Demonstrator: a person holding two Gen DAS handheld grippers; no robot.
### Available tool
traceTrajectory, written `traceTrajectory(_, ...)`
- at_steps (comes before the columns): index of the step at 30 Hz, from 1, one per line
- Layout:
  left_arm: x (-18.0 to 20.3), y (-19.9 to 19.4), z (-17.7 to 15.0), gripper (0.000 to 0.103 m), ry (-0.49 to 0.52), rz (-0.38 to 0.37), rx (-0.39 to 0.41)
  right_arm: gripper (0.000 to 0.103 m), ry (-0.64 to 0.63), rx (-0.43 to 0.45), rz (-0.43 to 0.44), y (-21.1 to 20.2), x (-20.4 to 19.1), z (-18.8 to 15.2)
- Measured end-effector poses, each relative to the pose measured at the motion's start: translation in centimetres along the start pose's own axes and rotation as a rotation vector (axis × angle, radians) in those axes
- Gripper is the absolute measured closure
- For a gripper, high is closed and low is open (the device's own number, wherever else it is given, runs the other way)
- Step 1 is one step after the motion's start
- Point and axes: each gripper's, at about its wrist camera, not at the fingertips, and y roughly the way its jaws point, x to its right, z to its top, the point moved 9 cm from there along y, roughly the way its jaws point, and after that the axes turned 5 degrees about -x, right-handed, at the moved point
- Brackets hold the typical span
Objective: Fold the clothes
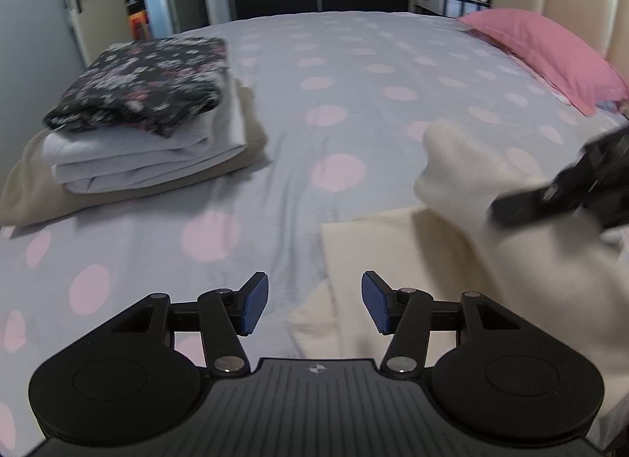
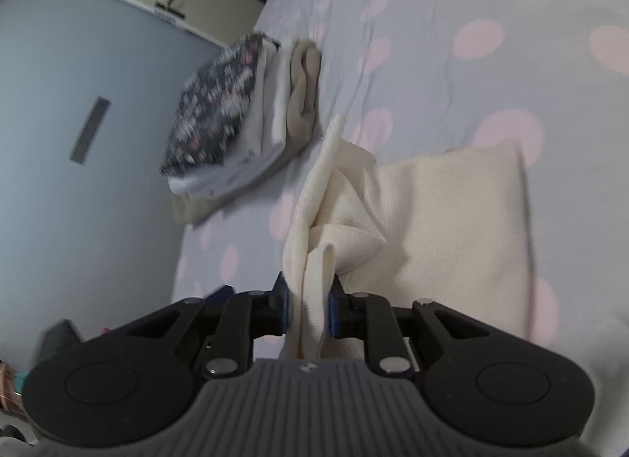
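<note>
Three folded garments (image 1: 137, 118) sit stacked far left on the bed (image 1: 354, 75); your right gripper (image 2: 307, 309) clamps the half-folded cream top (image 2: 444, 221), left gripper (image 1: 314, 301) released.

Cream garment (image 2: 432, 221) – soft matt knit cloth; gripper (image 1: 314, 301) – matt black plastic, ribbed blue pads (image 1: 255, 303); bedspread (image 1: 354, 83) smooth cotton.

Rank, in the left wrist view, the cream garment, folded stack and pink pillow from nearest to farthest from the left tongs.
1. Cream garment: just ahead of the open left tongs, to the right.
2. Folded stack: farther up the bed, left side.
3. Pink pillow: far right, by the headboard.
</note>
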Motion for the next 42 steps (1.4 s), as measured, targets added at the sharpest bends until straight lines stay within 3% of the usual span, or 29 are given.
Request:
traceTrajectory(10, -2.6, 0.4, 0.0, 0.052, -0.063, 0.035, -0.021, 0.082, -0.045, -0.074, -0.152, 8.2, 0.9, -1.8)
traceTrajectory(15, -2.4, 0.5, 0.3, 0.052, -0.046, 0.034, -0.017, 0.064, -0.080, -0.096, -0.144, 9.6, 0.2, -2.1)
traceTrajectory(17, -2.5, 0.5, 0.5, 0.052, -0.046, 0.035, -0.014, 0.062, -0.097, -0.100, -0.138, 9.4, 0.0, -2.1)
traceTrajectory(19, -2.6, 0.3, 0.5, 0.052, -0.058, 0.033, -0.008, 0.053, -0.112, -0.090, -0.127, 8.5, -0.1, -2.0)
traceTrajectory(21, -2.8, -0.1, 0.5, 0.052, -0.076, 0.020, -0.002, 0.031, -0.120, -0.062, -0.121, 7.2, -0.2, -1.7)
traceTrajectory(27, -1.3, -1.2, 0.6, 0.052, -0.089, -0.081, 0.015, 0.012, -0.217, 0.017, -0.170, 2.4, 0.6, -2.0)
traceTrajectory(30, 0.2, -1.2, -0.1, 0.052, -0.070, -0.129, -0.008, 0.012, -0.264, 0.027, -0.204, 0.5, 1.6, -3.2)
traceTrajectory(36, 2.2, 0.1, -3.0, 0.052, -0.006, -0.093, -0.104, 0.012, -0.404, 0.032, -0.313, -2.3, 4.0, -6.5)
traceTrajectory(39, 2.9, 0.8, -4.6, 0.052, 0.020, -0.073, -0.157, 0.012, -0.411, 0.021, -0.315, -2.5, 5.0, -7.8)
traceTrajectory(42, 2.5, 2.2, -6.2, 0.060, -0.005, -0.065, -0.231, 0.012, -0.408, 0.008, -0.309, -2.6, 5.9, -9.1)
